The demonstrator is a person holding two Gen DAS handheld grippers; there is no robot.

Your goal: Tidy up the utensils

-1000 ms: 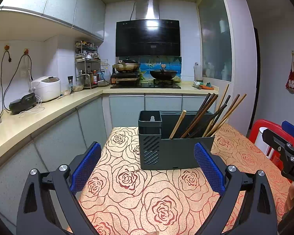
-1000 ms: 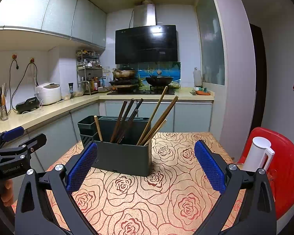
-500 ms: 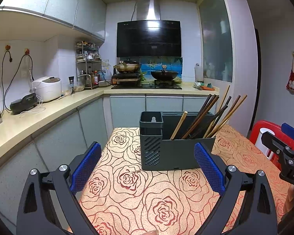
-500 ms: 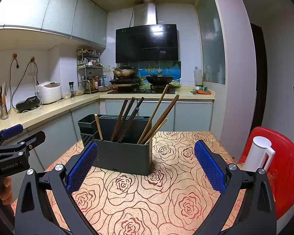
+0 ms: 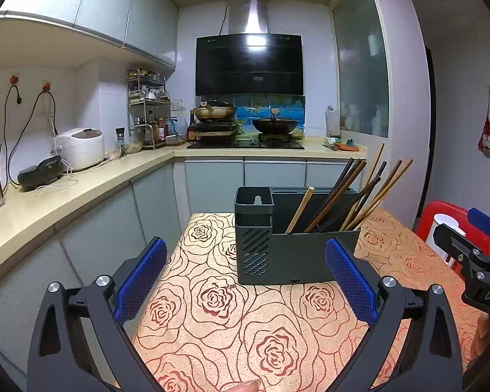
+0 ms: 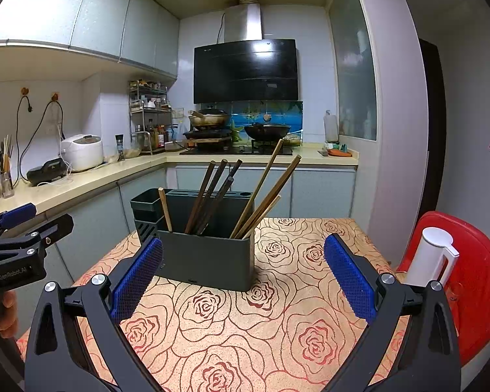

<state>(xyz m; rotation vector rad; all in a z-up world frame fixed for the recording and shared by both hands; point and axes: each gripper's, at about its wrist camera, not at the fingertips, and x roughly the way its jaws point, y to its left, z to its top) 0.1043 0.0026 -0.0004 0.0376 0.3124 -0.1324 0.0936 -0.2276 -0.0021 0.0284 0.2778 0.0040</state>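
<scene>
Chopsticks (image 6: 212, 196) stand in the big compartment of the dark grey holder (image 6: 209, 258), which sits on the rose-pattern table (image 6: 232, 333), centre and a bit far from both my grippers. Small compartment (image 5: 253, 200) on the holder's left end looks empty from here; can't see its bottom.

Left gripper (image 5: 245, 281): fingers spread wide, nothing between them, hovering over the table near side of the holder. Right gripper (image 6: 241, 281): same, spread wide, empty, holder framed between the blue pads (image 6: 349, 281) but not touching.

My read: the step in hand is approach, before any pick. Doing it well means choosing one stick, coming in from above and pinching near the top end where sticks fan apart, not low down where they bunch. I'd steady the holder with the left gripper on its near wall so it doesn't slide or tip when a stick drags. Lift along the stick's own lean, not straight up.

Orientation: sticks are near upright, long axis bottom-in-holder to tip-up. In the right view the dark ones (image 6: 209, 192) lean slightly right, the lighter brown ones (image 6: 264, 192) lean harder right, one short pale stick (image 6: 165, 209) tilts slightly left. Holder's long axis runs left-right across the table.

Red chair (image 6: 473, 281) with a white jug (image 6: 431, 254) stands off right, well apart.
</scene>
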